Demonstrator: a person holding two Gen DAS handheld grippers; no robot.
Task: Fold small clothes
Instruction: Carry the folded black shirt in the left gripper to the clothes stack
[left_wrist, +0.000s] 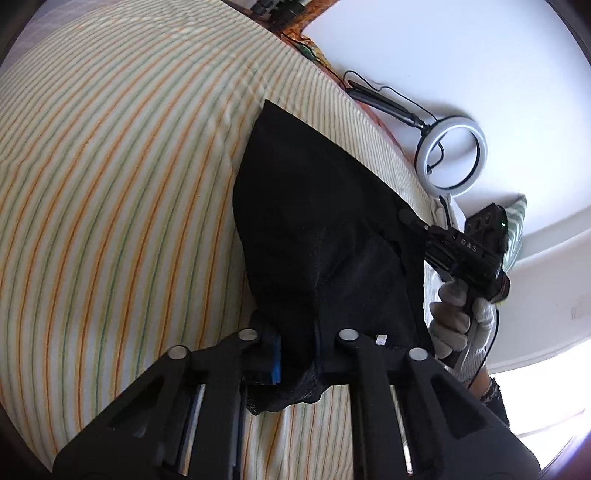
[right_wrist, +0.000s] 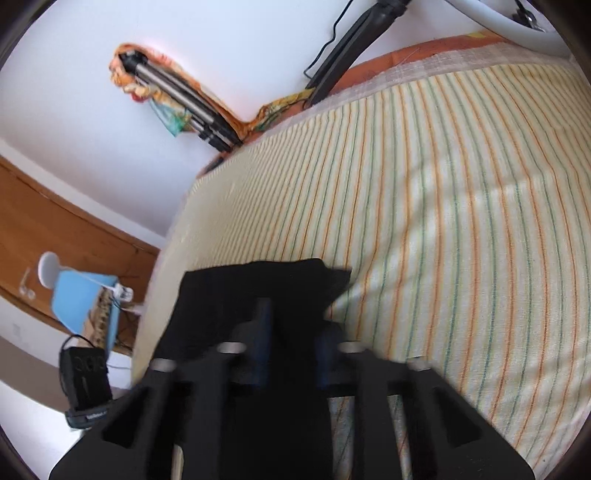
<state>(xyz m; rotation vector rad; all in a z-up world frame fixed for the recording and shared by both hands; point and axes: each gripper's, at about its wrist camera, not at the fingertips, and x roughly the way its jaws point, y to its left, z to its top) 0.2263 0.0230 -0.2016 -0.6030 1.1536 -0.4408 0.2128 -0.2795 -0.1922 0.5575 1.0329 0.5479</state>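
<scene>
A striped bed sheet (left_wrist: 110, 192) is lying under everything, spanning both views. The black garment (left_wrist: 314, 206) is hanging stretched just above it, its long axis running away from the left claw (left_wrist: 299, 354) toward the bed's far edge, with one side pulled across to the right claw (left_wrist: 406, 216). Both claws are pinching the garment's near corners (the right-wrist view is blurred, but fabric is filling the gap at the right claw (right_wrist: 291, 332)). A likely next move is carrying these corners forward along that axis; neither hand looks nearer.
</scene>
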